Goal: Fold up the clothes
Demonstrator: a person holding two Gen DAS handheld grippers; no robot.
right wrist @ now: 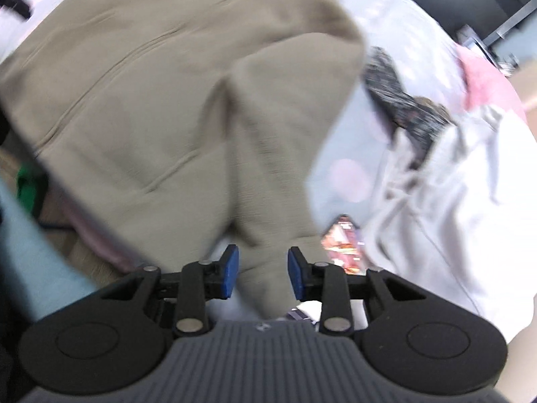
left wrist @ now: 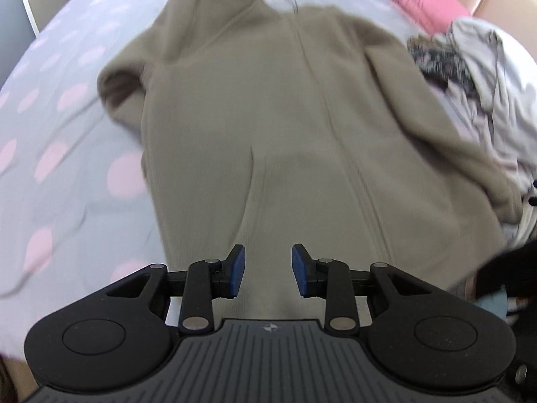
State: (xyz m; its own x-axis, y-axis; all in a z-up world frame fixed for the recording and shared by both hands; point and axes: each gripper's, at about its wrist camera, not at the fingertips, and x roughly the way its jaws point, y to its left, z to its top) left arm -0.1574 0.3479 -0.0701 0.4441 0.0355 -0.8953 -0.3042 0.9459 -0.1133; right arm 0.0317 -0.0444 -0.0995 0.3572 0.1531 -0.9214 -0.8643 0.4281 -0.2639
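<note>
Jaws of left gripper (left wrist: 267, 270) and right gripper (right wrist: 262, 272) both parted, empty. Khaki fleece zip jacket (left wrist: 268, 117) spread on dotted bedsheet (left wrist: 67, 174); right straddles sleeve cuff (right wrist: 268, 262). Likely sleeve fold: pinch cuff, carry across body.

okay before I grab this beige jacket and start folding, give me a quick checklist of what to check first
1. Left tongs open over the beige jacket hem: ok.
2. Right tongs open, sleeve end between the pads: ok.
3. Jacket lying flat: not ok, the left-view sleeve is bunched.
4. Fold area clear: not ok, a pile of clothes touches the jacket's edge.
5. Zipper fully closed: cannot tell, the picture is blurred.
6. Small printed packet near the right tongs, apart from the sleeve: ok.
</note>
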